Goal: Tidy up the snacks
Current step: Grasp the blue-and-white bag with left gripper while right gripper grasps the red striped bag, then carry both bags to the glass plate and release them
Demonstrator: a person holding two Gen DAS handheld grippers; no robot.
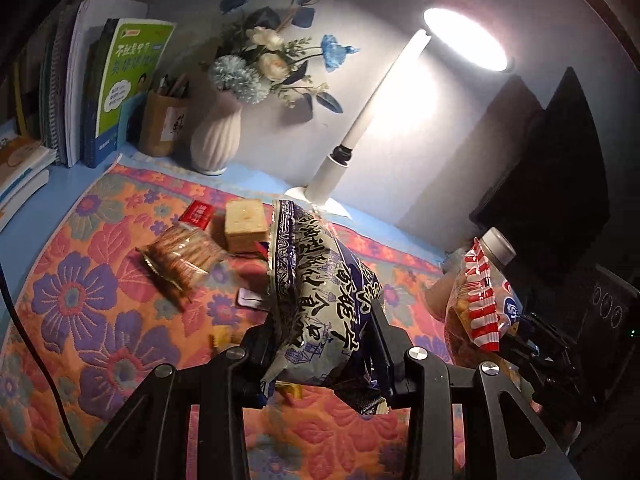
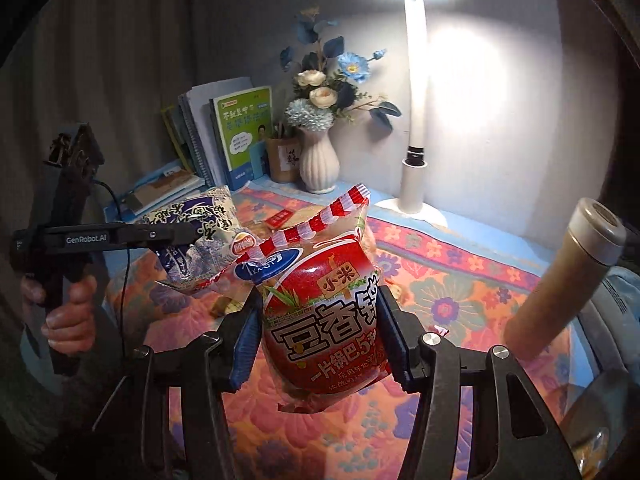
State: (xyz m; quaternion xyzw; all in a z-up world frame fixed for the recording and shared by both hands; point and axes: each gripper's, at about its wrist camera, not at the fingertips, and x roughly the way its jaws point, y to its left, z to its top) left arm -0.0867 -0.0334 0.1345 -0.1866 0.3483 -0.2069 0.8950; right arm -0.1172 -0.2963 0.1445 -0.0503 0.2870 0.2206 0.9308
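Note:
My left gripper point(image 1: 326, 332) is shut on a blue-and-white snack bag point(image 1: 320, 280) and holds it above the flowered cloth point(image 1: 100, 300). My right gripper point(image 2: 318, 324) is shut on a red snack bag point(image 2: 324, 320) with a red-and-white striped top, held in the air. The red bag also shows in the left wrist view point(image 1: 476, 308), and the blue-and-white bag in the right wrist view point(image 2: 204, 236). On the cloth lie a clear cracker pack point(image 1: 180, 260), a square biscuit block point(image 1: 245, 224) and a small red packet point(image 1: 198, 214).
A white vase of flowers point(image 1: 216, 140), a pen cup point(image 1: 162, 124), upright books point(image 1: 120, 88) and a lit desk lamp point(image 1: 360, 128) stand at the back. A tan bottle point(image 2: 560, 276) leans at the right. Small wrapped sweets point(image 1: 218, 338) lie on the cloth.

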